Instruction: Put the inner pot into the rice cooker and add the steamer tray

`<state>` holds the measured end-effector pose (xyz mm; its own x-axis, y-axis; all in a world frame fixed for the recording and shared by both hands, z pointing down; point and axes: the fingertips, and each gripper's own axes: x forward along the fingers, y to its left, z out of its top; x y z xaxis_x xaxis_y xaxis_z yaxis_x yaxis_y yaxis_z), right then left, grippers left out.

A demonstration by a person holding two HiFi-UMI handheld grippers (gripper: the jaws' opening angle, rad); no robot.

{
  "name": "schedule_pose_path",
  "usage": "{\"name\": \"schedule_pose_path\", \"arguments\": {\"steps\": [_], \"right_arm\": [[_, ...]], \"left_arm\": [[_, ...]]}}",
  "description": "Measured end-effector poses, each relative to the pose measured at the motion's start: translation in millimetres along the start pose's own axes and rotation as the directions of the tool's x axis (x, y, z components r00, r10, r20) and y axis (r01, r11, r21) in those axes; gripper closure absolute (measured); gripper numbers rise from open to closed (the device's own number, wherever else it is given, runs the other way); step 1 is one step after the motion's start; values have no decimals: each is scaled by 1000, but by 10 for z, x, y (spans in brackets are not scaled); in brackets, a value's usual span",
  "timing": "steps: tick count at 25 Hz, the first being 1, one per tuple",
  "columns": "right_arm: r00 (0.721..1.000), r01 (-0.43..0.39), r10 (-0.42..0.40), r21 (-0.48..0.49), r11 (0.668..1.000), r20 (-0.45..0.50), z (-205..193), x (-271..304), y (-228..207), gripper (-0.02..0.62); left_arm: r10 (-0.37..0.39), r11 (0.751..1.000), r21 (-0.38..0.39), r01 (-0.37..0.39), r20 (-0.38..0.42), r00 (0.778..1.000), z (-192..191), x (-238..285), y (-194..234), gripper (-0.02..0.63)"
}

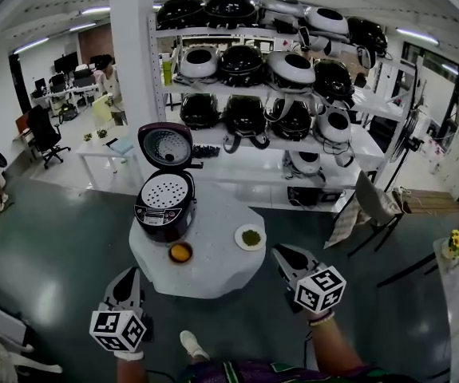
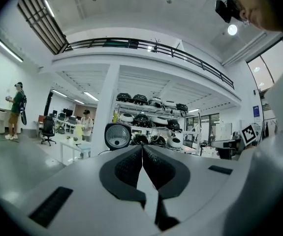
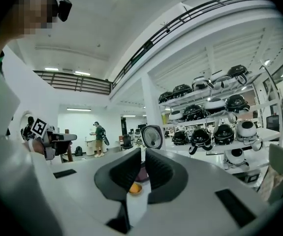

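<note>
A dark maroon rice cooker [image 1: 164,214] stands on a white round counter [image 1: 213,270], with its hinged round lid [image 1: 165,145] standing upright at the cooker's far side. A white perforated steamer tray [image 1: 166,191] sits level in the cooker's mouth and fills it. The inner pot cannot be made out beneath the tray.

Just in front of the cooker, on the person's side, is a small bowl with orange contents [image 1: 180,252]. A white plate holding something green [image 1: 250,237] lies to the cooker's right, apart from it. Behind the cooker and to its right, white metal shelves [image 1: 333,142] carry many black and white rice cookers.

Both tongs are well apart from the cooker, on the person's side of it and beyond the counter's near edge. The left tongs [image 1: 131,272] hang below and slightly left of the cooker in the head view. In the left gripper view the left tongs [image 2: 142,151] are pressed fully together with nothing between the dark ribbed pads, and the cooker's lid [image 2: 117,135] shows just above and left of them.

The right tongs [image 1: 278,250] are to the cooker's lower right in the head view. In the right gripper view the right tongs [image 3: 142,156] are drawn together to a thin slit and grip nothing. The cooker's lid [image 3: 152,136] rises beyond their tips, and the orange bowl [image 3: 135,188] shows through the gap lower down, far off on the counter.
</note>
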<state>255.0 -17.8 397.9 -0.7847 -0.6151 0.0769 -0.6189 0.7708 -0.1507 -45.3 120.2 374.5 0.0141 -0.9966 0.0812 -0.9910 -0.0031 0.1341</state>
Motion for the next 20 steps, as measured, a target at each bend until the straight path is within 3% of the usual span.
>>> {"name": "schedule_pose_path", "arguments": {"steps": [5, 10, 20], "right_arm": [[994, -23, 20, 22, 1000, 107, 155, -456, 202, 588], [984, -25, 24, 6, 1000, 174, 297, -838, 358, 589], [990, 12, -5, -52, 999, 143, 294, -1080, 531, 594]], "left_arm": [[28, 999, 31, -29, 37, 999, 76, -318, -107, 583], [3, 999, 42, -7, 76, 997, 189, -448, -355, 583], [-34, 999, 23, 32, 99, 995, 125, -618, -709, 583]]}}
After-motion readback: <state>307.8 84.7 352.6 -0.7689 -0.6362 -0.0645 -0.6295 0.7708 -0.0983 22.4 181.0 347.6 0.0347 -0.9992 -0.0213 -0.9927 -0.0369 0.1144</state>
